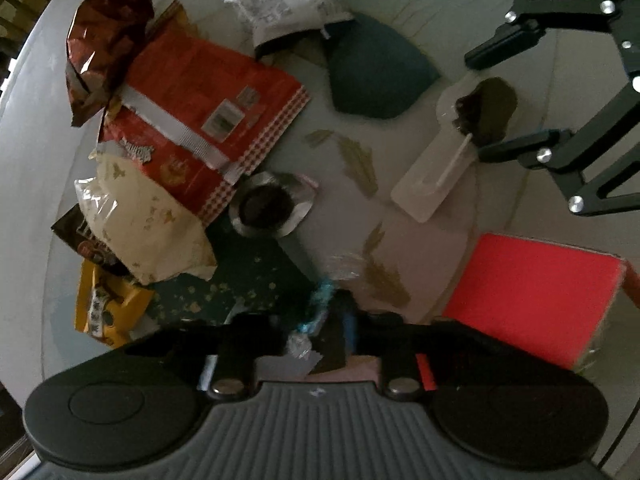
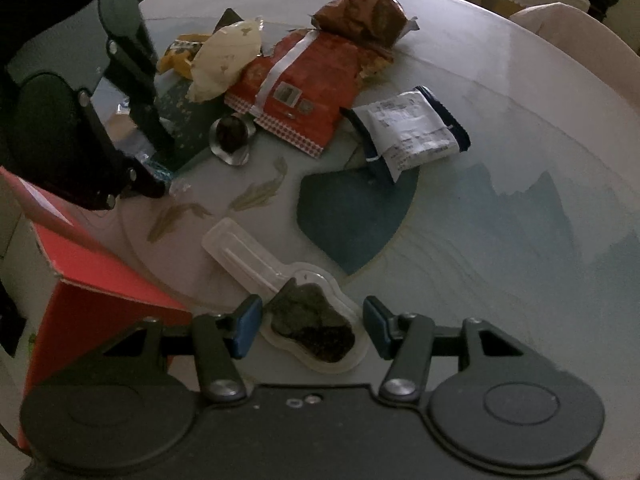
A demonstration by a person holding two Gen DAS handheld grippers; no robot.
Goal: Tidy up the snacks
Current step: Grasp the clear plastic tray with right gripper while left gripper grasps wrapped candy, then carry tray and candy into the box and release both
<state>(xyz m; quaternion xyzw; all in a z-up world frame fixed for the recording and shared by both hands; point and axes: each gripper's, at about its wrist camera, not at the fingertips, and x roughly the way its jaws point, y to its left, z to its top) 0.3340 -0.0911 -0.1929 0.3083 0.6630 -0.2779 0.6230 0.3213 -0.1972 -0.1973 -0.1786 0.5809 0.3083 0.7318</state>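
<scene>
Snack bags lie in a heap on the round table (image 2: 520, 128): a red bag (image 1: 208, 120) (image 2: 304, 88), a brown foil bag (image 1: 108, 40) (image 2: 360, 12), a cream bag (image 1: 140, 216) (image 2: 224, 60), a yellow pack (image 1: 108, 304) and a white pack (image 1: 280, 0) (image 2: 412, 128). My left gripper (image 1: 316, 328) is shut on a small clear candy wrapper with a teal twist (image 1: 320, 300), beside a red box (image 1: 532, 292) (image 2: 100, 292). My right gripper (image 2: 312, 324) is open, its pads on either side of a clear-wrapped dark lollipop (image 2: 312, 320) (image 1: 480, 112).
A round foil-wrapped dark sweet (image 1: 264, 208) (image 2: 230, 136) lies near the red bag. A dark blue patch (image 1: 376, 76) (image 2: 352, 212) marks the tabletop. Chairs (image 2: 560, 24) stand beyond the far edge.
</scene>
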